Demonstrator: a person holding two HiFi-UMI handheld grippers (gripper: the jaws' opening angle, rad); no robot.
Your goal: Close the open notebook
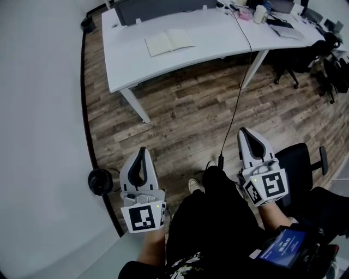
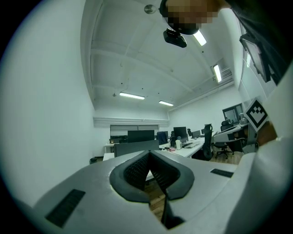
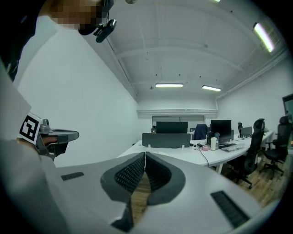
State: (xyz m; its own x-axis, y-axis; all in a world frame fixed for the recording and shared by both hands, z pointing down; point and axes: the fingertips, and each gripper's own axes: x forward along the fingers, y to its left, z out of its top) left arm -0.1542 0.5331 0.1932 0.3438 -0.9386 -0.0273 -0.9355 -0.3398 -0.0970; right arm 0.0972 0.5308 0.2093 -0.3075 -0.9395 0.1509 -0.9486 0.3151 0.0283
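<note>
1. The left gripper [image 1: 143, 151] was held about level above the floor [image 1: 180, 120], just left of the person's leg [image 1: 210, 218].
   - Its jaws were clenched tip to tip with nothing between them. Only floor showed through the gap behind the tips.
   - Its marker cube [image 1: 143, 217] sat at the rear, facing up.
   - A round black object [image 1: 101, 181] lay on the floor just left of this gripper, near the wall [image 1: 38, 136].

2. The notebook [image 1: 169, 42] lay open, pages up, on the desk [image 1: 131, 65].
   - It was well ahead of both grippers: slightly right of the left gripper's line and left of the right gripper's line.
   - Neither gripper touched it.

3. A black cable [image 1: 238, 82] ran from the desk top over the edge and down across the floor. It ended close to the leg, just left of the right gripper [image 1: 243, 131].

4. The right gripper was held beside the leg on its right, a little further forward than the left gripper.
   - Its jaws were clenched and empty, the pads meeting at the tips.
   - Its marker cube [image 1: 267, 187] also faced up.
   - A black chair [image 1: 302, 163] stood just right of this gripper.
   - A white cup [image 1: 260, 13] stood on the desk far ahead and slightly right of it.
</note>
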